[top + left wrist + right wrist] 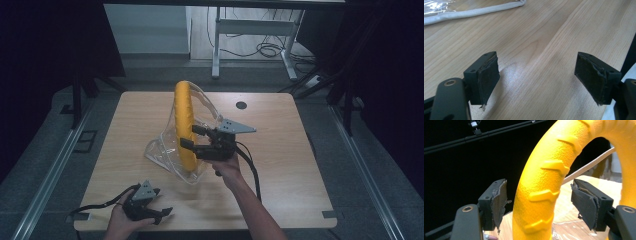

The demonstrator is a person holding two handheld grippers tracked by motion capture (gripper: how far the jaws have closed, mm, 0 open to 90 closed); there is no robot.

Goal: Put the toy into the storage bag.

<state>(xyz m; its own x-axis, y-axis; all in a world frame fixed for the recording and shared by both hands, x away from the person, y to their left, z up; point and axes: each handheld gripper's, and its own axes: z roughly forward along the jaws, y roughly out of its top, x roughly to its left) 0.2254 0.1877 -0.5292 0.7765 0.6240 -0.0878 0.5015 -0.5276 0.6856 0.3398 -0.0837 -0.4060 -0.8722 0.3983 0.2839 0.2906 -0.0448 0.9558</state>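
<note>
A yellow ribbed ring [185, 125] stands on edge in the middle of the table, partly inside a clear plastic bag [159, 150] with a white rim. My right gripper [191, 136] reaches it from the right, jaws on either side of the ring's rim. In the right gripper view the ring [544, 195] rises between the pads [499, 202] with a gap on each side, so the right gripper [539, 205] is open. My left gripper [162, 201] rests near the table's front left edge, open [536, 75] over bare wood, with the bag's rim [474, 11] farther off.
The wooden table [280, 165] has a round cable hole [241, 105] at the back right. A white desk frame [250, 30] and loose floor cables [270, 50] lie beyond the table. Black curtains hang on both sides.
</note>
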